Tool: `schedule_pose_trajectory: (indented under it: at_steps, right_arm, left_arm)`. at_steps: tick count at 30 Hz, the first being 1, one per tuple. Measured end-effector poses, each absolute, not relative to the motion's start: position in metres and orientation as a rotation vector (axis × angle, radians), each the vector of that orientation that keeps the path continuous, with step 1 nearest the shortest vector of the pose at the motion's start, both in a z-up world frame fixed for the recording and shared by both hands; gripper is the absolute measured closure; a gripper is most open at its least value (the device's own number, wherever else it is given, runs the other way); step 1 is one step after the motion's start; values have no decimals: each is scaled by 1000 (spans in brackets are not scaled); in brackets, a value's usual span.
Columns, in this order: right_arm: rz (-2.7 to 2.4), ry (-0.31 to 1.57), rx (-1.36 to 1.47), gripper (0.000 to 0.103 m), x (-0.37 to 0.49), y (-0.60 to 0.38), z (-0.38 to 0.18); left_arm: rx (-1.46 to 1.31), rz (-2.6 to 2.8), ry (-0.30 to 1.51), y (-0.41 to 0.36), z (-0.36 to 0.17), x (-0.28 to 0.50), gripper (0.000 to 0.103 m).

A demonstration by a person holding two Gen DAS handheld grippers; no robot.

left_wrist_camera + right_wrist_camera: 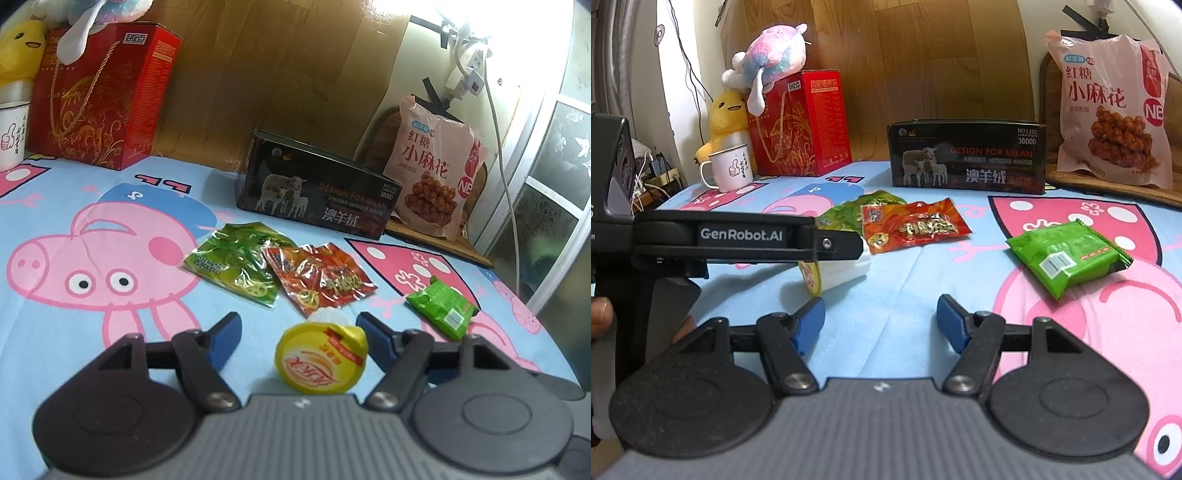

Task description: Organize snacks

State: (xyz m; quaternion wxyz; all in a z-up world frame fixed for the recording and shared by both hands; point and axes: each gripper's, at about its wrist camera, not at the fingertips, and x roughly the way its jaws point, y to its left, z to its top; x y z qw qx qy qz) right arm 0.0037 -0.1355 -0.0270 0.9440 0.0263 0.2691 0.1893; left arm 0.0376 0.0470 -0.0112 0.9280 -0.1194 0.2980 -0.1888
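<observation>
A small jelly cup with a yellow lid [321, 356] lies on its side on the cartoon cloth, between the fingers of my open left gripper [297, 328], not clamped. In the right wrist view the cup [834, 271] shows partly behind the left gripper's finger [827, 243]. A green snack packet [236, 269] and a red snack packet [319, 278] lie overlapping just beyond. A green wrapped biscuit [1067, 254] lies to the right. My right gripper [881, 321] is open and empty, above bare cloth.
A black open box [967, 160] stands at the back, a big pink snack bag [1112, 110] to its right. A red gift box [798, 125], plush toys [768, 55] and a white mug [729, 168] stand at the back left.
</observation>
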Motion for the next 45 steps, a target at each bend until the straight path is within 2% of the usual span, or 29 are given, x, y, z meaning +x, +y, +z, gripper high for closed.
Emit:
schedule_pose_trajectory:
  at_steps: [6,17,29,31,33,34,36,45]
  right_arm:
    - [387,546,62,33,3,-136,-27]
    - [410,545,115,32,4,-144,-27]
    - [471,566,34,24,9,-121,-24]
    - [484,562,7,23,17,-112,-24]
    - [501,565,-15,27,25,-105,-23]
    - [515,567,-31,39,29,-101,-24]
    - [493,566,-66,46,33,-94,-24]
    - [496,570,-65,45,36,-94,-24]
  left_arm:
    - [-246,-426,605,47,-11,35,37]
    - [-343,-463,586,60,-10,33,37]
    - [-378,-531,617,61,-12,38,37]
    - [-384,-542,635,61,-14,40,46]
    - [-380,-556,655,58,-15,42,55]
    - [-376,-566,661,57,-16,43,55]
    - [-358,-552,648,56,-15,41,56]
    - [-375,-563,647,58,-15,43,56]
